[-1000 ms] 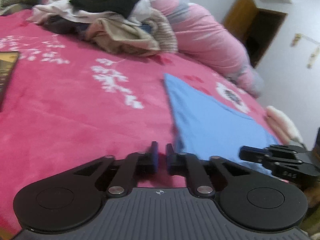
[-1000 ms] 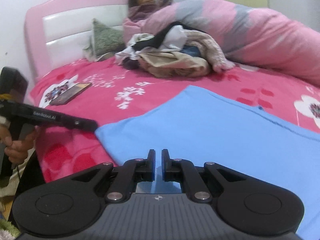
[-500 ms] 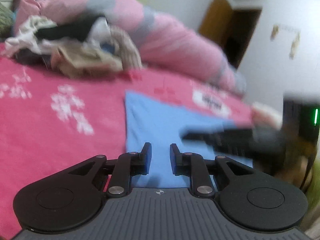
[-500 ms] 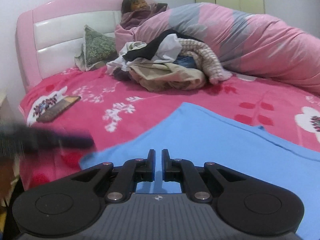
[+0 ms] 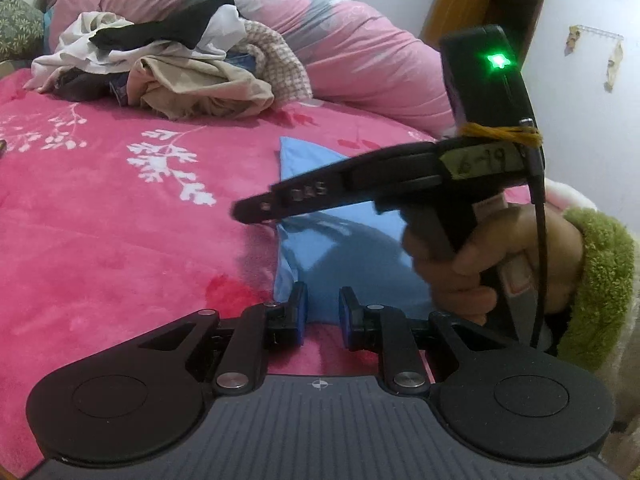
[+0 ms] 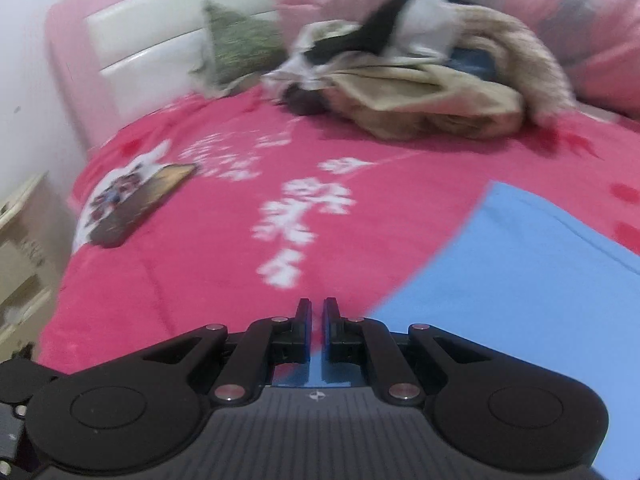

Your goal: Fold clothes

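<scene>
Across the pink bedspread (image 5: 100, 240), your right gripper (image 6: 317, 312), clenched empty, swept left past the blue garment (image 5: 344, 256) lying flat while your left gripper (image 5: 323, 304) loosened at its near corner, signalling a regrasp.

Soft, even indoor light; fisheye bends the edges. The left wrist view is sharp, the right wrist view motion-blurred throughout.

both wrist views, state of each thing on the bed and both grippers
flat blue cloth garment: spread flat on the pink floral bedspread, partly folded
mixed clothes pile: heaped, unfolded
dark flat phone: lying flat on the bedspread
left gripper: fingers slightly apart, empty, at the garment's near corner
right gripper: fingers shut, empty, over the garment's edge
</scene>
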Action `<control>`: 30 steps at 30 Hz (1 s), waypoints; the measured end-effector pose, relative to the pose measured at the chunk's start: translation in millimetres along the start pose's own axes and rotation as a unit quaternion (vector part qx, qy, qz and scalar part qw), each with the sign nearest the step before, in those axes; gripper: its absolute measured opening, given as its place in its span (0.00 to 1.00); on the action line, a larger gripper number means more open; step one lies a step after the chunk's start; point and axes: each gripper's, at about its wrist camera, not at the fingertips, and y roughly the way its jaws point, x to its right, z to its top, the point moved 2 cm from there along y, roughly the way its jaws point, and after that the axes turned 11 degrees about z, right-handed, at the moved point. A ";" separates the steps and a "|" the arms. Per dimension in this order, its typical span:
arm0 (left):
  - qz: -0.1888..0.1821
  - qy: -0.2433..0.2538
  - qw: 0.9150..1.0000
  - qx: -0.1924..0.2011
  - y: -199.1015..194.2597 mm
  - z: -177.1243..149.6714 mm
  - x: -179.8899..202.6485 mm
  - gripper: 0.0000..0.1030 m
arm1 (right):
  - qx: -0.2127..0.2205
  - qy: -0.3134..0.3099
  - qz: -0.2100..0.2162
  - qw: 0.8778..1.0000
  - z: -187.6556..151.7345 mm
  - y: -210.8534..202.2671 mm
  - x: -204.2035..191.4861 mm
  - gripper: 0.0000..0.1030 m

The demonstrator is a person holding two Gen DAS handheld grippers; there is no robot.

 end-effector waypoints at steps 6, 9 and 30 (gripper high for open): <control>-0.004 -0.011 1.000 -0.008 -0.3 4.3 0.2 0.18 | 0.075 0.093 0.000 0.993 0.0 -55.8 22.2 0.06; -0.002 -0.026 1.000 -0.011 -3.3 8.9 1.2 0.22 | 0.107 0.127 -0.035 0.986 -20.6 -110.2 33.6 0.06; 0.011 0.061 0.998 -0.033 26.4 24.7 117.3 0.33 | 0.271 0.387 -0.323 0.820 -285.9 -422.7 97.3 0.11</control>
